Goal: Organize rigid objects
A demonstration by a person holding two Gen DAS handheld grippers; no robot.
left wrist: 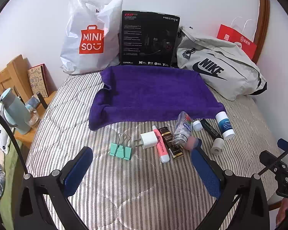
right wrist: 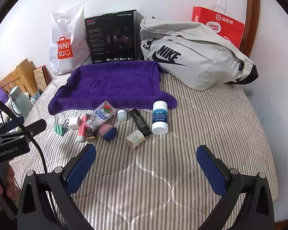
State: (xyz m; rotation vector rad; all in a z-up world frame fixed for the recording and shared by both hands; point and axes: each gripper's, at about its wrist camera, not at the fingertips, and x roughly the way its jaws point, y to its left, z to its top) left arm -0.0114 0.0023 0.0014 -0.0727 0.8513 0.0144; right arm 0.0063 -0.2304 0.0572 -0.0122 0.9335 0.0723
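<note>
**Both grippers wide open above the striped bed, nothing held**

Clearly level and low over the striped bedcover (left wrist: 124, 182), the left gripper (left wrist: 142, 153) fills the bottom of its view, blue pads spread far apart and gripping nothing. Its right fingertip sits close beside a pink-and-blue object (left wrist: 194, 142) at centre right; whether they touch I cannot tell. The right gripper (right wrist: 146, 151) takes the same pose at the bottom of its own view, jaws equally wide and empty, pointing toward the clutter.

The small items lie in a loose row across mid-frame, just in front of a purple towel (left wrist: 153, 94): a mint binder clip (left wrist: 121, 150), a white charger plug (left wrist: 148, 139), a pink highlighter (left wrist: 161, 145), a clear bottle (left wrist: 182, 129) on its side, a black stick (right wrist: 140, 121), a tape roll (right wrist: 135, 139) and a white-and-blue tube (right wrist: 159, 117) standing upright. At the left edge of the right view, a hand (right wrist: 2, 189) grips the other tool's handle.
</note>
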